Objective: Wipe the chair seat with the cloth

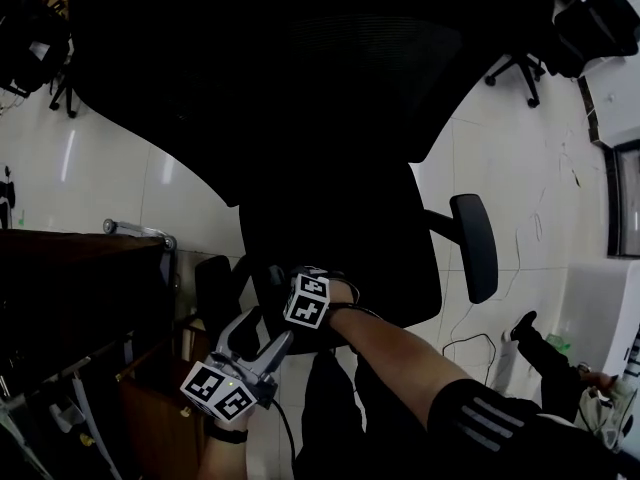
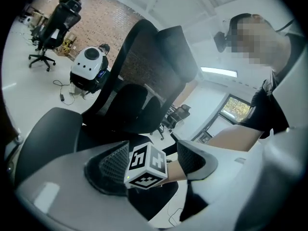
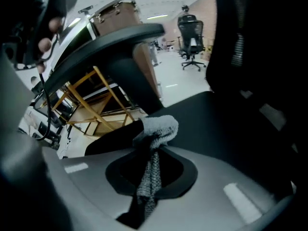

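The black office chair fills the head view, its seat (image 1: pixel 340 238) below the mesh backrest (image 1: pixel 300 58). My right gripper (image 1: pixel 290 280) is over the seat's front left edge, with only its marker cube (image 1: pixel 307 300) plainly visible. In the right gripper view this gripper (image 3: pixel 153 150) is shut on a grey cloth (image 3: pixel 155 128), which bunches at the tips, hangs down between the jaws and lies against the dark seat (image 3: pixel 207 114). My left gripper (image 1: pixel 243 330) hangs open beside the left armrest (image 1: pixel 212 290). Its own view shows the jaws wide apart (image 2: pixel 153 150) around nothing, with the right gripper's cube (image 2: pixel 147 166) beyond.
A dark wooden desk (image 1: pixel 60 288) stands close on the left, and wooden frames (image 3: pixel 82 100) show under the armrest. The right armrest (image 1: pixel 475 243) juts out. Other office chairs (image 1: pixel 520 63) (image 3: pixel 190 42) and a white round robot (image 2: pixel 89 64) stand on the pale floor.
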`<move>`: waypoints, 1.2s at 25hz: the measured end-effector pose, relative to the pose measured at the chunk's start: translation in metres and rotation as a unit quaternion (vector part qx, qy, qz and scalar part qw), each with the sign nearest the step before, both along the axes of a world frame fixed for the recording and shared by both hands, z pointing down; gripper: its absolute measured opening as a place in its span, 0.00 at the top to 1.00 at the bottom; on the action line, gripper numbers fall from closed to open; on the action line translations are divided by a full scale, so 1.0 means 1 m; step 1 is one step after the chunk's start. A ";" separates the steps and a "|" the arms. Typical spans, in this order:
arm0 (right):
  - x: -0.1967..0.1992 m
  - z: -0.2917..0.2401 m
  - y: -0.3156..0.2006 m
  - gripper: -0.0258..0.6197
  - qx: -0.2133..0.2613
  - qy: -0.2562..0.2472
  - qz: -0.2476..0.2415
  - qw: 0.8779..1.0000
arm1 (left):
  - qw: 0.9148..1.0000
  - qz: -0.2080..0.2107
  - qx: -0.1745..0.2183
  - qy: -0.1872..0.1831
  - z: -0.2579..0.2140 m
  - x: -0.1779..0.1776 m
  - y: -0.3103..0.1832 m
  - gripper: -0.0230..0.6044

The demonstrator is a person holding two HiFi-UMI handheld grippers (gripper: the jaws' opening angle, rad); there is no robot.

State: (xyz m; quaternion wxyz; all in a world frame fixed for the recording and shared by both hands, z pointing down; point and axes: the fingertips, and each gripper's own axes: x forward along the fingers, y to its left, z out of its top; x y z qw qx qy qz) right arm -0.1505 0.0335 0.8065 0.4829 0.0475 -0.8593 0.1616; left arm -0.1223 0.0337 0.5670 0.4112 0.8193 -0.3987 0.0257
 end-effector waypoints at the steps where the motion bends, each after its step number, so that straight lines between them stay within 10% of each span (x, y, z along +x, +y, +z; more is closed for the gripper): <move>1: -0.009 0.004 0.008 0.91 -0.002 -0.002 -0.009 1.000 | 1.000 -0.001 -0.002 0.000 0.002 -0.001 0.003 0.43; 8: 0.025 0.030 0.017 0.91 -0.004 0.015 0.007 1.000 | 1.000 0.007 -0.011 0.005 0.015 0.010 0.014 0.43; 21: 0.313 0.029 -0.027 0.91 0.019 0.166 0.144 0.975 | 0.995 0.087 -0.010 0.041 0.013 0.104 0.016 0.43; 26: 0.319 0.021 -0.035 0.91 0.023 0.174 0.163 0.971 | 0.995 0.091 -0.008 0.040 0.007 0.108 0.018 0.43; 30: 0.253 0.003 -0.028 0.91 0.009 0.105 0.166 0.980 | 0.996 0.083 -0.011 0.028 0.007 0.091 0.023 0.43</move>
